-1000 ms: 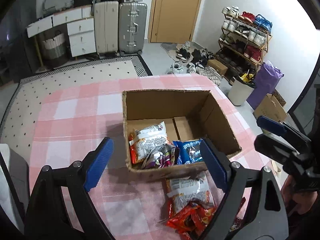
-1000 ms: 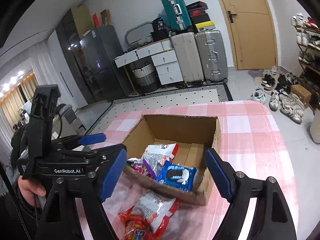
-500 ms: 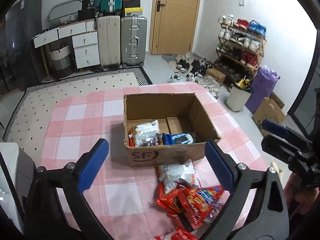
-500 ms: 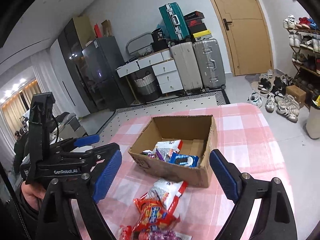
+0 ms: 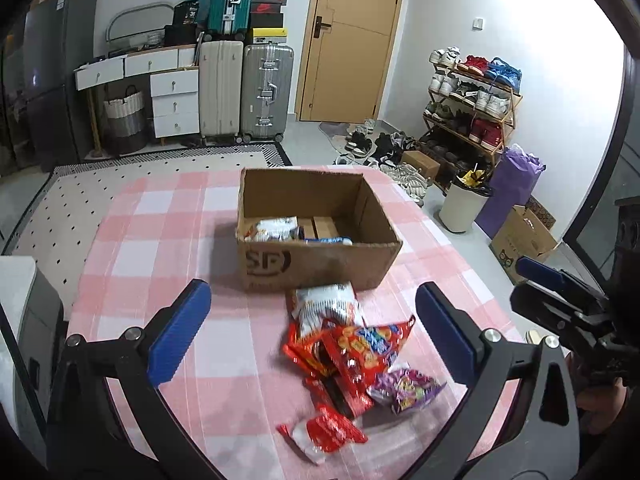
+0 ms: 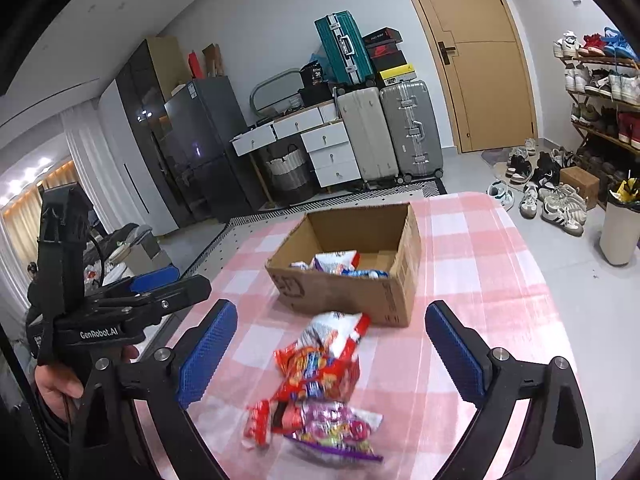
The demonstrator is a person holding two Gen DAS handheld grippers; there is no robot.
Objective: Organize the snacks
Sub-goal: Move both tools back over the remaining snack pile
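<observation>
An open cardboard box (image 5: 320, 264) (image 6: 348, 296) stands on the pink checked tablecloth (image 5: 160, 240). Inside it lie a white snack bag (image 5: 276, 228) and a blue packet (image 5: 328, 241). In front of the box is a loose pile: a white bag (image 5: 326, 306) (image 6: 336, 330), a red bag (image 5: 360, 348) (image 6: 316, 376), a purple bag (image 5: 408, 392) (image 6: 340, 428) and a small red packet (image 5: 324, 432). My left gripper (image 5: 310, 298) hovers above the pile, its jaws opening and holding nothing. My right gripper (image 6: 331, 310) hovers likewise, jaws opening and holding nothing.
Behind the table are suitcases (image 5: 244, 88), white drawers (image 5: 172, 96), a wooden door (image 5: 352, 40) and a dark fridge (image 6: 200, 148). At the right stand a shoe rack (image 5: 472, 96), a white bin (image 5: 460, 208) and a floor carton (image 5: 524, 236). A grey object (image 5: 24, 320) is at the table's left.
Both grippers have drawn back from the box towards the table's near side and opened wider. The box now looks farther off and the whole pile in front of it shows.
</observation>
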